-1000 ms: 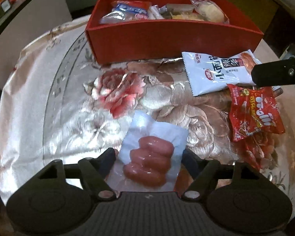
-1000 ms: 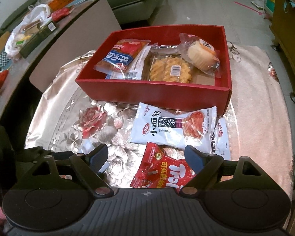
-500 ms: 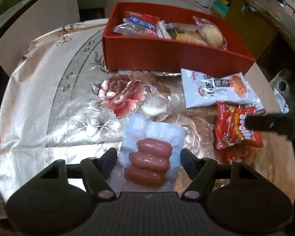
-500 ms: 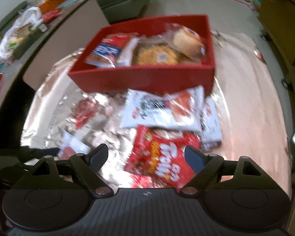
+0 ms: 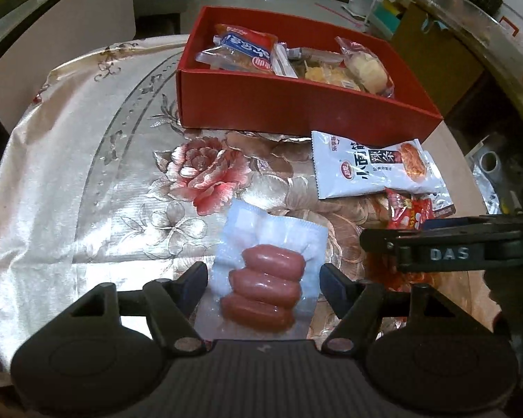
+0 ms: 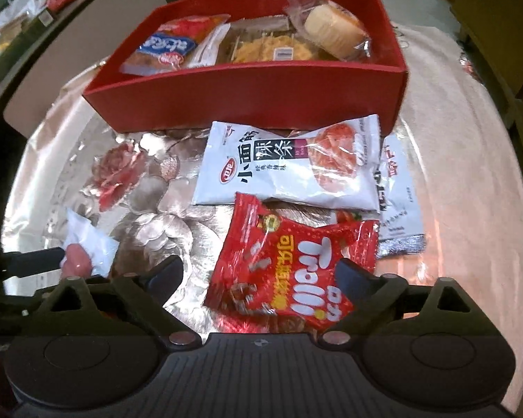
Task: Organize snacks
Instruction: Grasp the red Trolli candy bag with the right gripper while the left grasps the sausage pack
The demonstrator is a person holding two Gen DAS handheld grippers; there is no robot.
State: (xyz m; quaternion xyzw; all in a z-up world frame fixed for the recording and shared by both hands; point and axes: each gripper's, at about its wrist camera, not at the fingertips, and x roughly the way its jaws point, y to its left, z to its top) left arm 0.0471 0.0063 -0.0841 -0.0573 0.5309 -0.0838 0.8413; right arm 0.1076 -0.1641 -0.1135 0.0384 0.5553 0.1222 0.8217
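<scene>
Indoor light, moderate, warm-pink cast in both views. Strong glare on the shiny cloth over the surface, blown-out white patch just left of the left gripper. Right view: sheen on the cloth at right, specular spots on the red candy bag. Fisheye bends the red box walls; dark vignette at corners. Left view fairly sharp; right view slightly soft, esp. toward edges & background. Gripper bodies near-black, little detail.
</scene>
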